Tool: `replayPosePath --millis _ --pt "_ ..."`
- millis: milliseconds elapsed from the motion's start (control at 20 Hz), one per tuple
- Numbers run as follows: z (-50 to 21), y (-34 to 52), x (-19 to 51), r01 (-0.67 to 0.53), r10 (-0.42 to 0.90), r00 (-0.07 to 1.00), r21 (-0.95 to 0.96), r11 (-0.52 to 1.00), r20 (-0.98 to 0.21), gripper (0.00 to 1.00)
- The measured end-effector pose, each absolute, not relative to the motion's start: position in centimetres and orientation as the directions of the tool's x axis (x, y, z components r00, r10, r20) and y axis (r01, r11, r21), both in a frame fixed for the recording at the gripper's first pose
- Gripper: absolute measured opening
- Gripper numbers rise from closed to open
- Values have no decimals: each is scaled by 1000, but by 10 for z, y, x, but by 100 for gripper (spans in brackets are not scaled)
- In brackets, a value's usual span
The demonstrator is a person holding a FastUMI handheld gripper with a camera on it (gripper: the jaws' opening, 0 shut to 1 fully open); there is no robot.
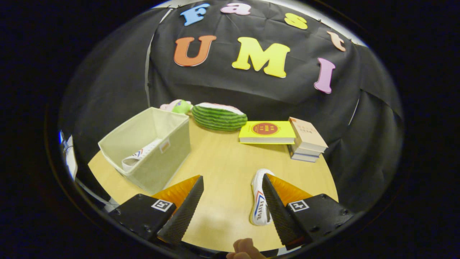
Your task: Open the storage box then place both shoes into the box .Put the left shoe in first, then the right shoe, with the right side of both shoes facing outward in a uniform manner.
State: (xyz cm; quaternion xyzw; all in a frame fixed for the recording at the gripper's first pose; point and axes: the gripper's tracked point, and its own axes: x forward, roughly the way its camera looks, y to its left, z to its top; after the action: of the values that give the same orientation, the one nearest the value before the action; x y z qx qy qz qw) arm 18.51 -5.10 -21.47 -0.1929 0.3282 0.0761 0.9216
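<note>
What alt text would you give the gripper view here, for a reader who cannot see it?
The gripper is open above a wooden table, a white shoe beside one finger. Ahead, an open fabric storage box holds the other shoe; books lie beyond.

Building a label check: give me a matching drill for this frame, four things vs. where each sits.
Things:
1. Shoe with striped band
2. Second shoe
3. Watermelon toy
4. Yellow book

Places:
A. Beside the book stack
B. On the table, against one finger of the open claw
C. Inside the storage box
D. Behind the box, by the wall

Pairs: 1-C, 2-B, 3-D, 4-A
</note>
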Motion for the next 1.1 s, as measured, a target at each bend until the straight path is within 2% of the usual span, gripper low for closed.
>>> replayPosePath --millis 450,600,750,1100 --pt "-292 -179 221 -158 -199 653 -389 908 -730 100" --pt "-322 -204 213 -195 -225 554 -387 901 -802 100" --pt "-328 -216 220 -226 -237 546 -414 882 -804 100" --pt "-349 -216 224 -216 -232 505 -382 899 -831 99"
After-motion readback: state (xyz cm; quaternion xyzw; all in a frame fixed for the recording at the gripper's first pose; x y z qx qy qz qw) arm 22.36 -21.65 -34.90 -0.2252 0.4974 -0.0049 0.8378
